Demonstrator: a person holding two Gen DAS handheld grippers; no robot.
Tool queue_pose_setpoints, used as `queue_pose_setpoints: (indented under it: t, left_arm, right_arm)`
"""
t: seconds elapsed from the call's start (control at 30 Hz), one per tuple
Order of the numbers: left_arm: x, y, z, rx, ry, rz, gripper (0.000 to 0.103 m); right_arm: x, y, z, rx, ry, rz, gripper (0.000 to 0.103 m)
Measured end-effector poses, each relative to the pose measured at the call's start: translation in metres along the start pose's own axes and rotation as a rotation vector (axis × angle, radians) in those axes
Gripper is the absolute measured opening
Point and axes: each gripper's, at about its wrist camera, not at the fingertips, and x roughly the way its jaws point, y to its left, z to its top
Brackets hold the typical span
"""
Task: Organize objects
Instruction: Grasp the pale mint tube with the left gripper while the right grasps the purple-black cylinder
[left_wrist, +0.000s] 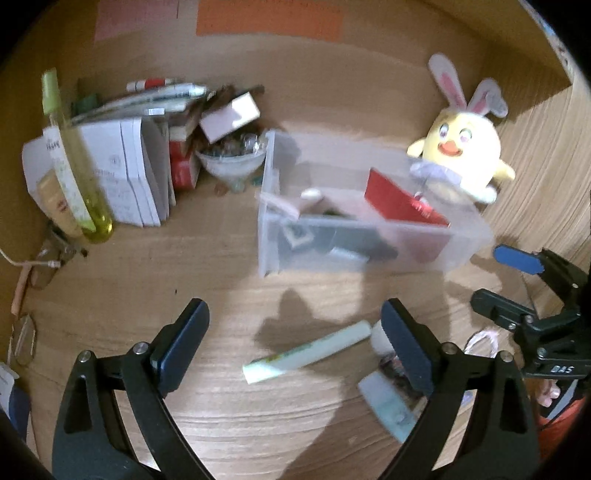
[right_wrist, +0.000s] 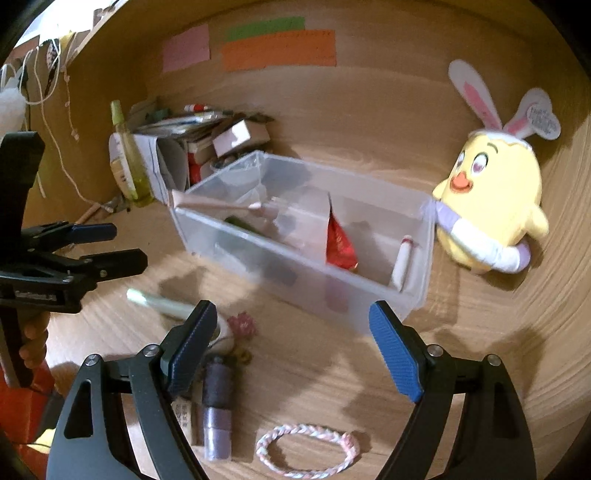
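**Between picks, both grippers empty above the loose items**

Nearest me, my left gripper (left_wrist: 295, 343) hangs with its jaws spread wide and nothing between them, just above the pale green tube (left_wrist: 306, 352) lying flat on the desk (left_wrist: 207, 258). My right gripper (right_wrist: 291, 350) is likewise released and empty; below it lie a braided bracelet (right_wrist: 306, 448), a dark purple spool (right_wrist: 218, 402) and a small pink flower piece (right_wrist: 242, 325), all outside the bin.

Farther on sits the clear plastic bin (right_wrist: 303, 273), already holding a red packet (right_wrist: 340, 243) and a small white tube (right_wrist: 402, 264). The yellow chick plush (right_wrist: 495, 206) leans against its far end.

I judge this the approach to the next pick. The tube looks the likeliest target: I need to lower the left jaws across its width, close, then carry it to the bin.
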Motion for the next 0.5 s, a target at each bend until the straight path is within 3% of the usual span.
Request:
queue_pose_setpoints:
  t: [0.27,0.43,0.5]
  left_arm:
    - [0.042,0.003,-0.017,0.027,0.132,-0.03,0.095]
    - [0.052,-0.003,-0.018,0.048,0.157,-0.054,0.095]
    - [0.053,-0.006,-0.018,0.062,0.158,-0.052,0.09]
  right_arm:
    - [0.015,0.01,-0.025,-0.001,0.08,0.039,0.082]
    - [0.018,0.014,-0.036,-0.002,0.111,0.064,0.081]
    - [0.019,0.016,-0.04,0.0,0.12,0.072,0.078]
